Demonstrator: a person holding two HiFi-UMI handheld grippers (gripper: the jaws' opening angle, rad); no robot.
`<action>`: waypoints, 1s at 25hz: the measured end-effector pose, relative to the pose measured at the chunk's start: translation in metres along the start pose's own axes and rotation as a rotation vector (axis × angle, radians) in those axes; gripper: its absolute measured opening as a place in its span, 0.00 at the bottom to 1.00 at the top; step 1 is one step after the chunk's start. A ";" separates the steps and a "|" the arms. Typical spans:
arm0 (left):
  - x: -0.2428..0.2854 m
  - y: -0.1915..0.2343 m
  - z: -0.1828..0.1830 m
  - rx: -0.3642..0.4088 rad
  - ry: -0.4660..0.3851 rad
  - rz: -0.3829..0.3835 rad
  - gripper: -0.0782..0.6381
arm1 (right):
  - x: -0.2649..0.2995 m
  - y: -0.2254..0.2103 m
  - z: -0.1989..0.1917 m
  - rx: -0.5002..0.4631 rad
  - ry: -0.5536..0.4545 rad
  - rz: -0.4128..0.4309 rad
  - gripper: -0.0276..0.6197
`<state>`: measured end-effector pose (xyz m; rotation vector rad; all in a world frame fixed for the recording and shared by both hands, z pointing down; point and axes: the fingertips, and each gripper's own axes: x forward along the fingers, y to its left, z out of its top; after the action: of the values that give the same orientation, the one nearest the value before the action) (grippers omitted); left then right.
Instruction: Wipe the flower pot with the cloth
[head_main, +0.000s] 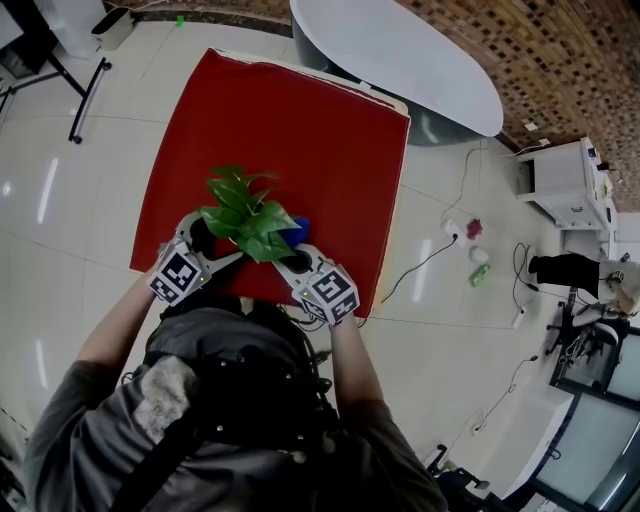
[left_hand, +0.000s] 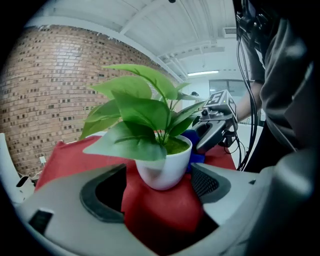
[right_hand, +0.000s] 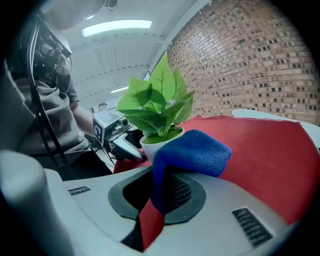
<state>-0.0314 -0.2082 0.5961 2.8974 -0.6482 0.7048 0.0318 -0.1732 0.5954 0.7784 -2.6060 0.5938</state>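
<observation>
A green leafy plant (head_main: 248, 212) stands in a small white flower pot (left_hand: 165, 167) near the front edge of the red-covered table (head_main: 290, 120). In the head view the leaves hide the pot. My left gripper (left_hand: 159, 200) is open, with the pot standing between its fingertips, close to the right-hand jaw. The right gripper (right_hand: 157, 200) is shut on a folded blue cloth (right_hand: 192, 152), whose free end reaches the side of the pot (right_hand: 150, 142). From above, the left gripper (head_main: 212, 245) and the right gripper (head_main: 295, 255) flank the plant, and the cloth (head_main: 299, 231) shows beside the leaves.
A white oval table (head_main: 400, 50) stands beyond the red one. A white cabinet (head_main: 560, 180) is at the right, with cables and small objects (head_main: 478, 255) on the tiled floor. Black stand legs (head_main: 85, 95) are at the far left.
</observation>
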 end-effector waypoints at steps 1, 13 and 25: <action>-0.003 0.000 -0.002 -0.015 0.004 0.009 0.69 | 0.001 0.000 -0.002 -0.005 0.008 0.006 0.14; -0.034 -0.007 -0.005 -0.115 -0.026 0.111 0.69 | 0.021 0.058 -0.008 -0.038 0.076 0.185 0.14; -0.027 -0.002 0.002 -0.100 -0.059 0.200 0.66 | 0.009 0.066 -0.018 -0.048 0.112 0.163 0.14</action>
<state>-0.0513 -0.1970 0.5820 2.7969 -0.9618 0.5896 -0.0102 -0.1181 0.5958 0.5055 -2.5854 0.5995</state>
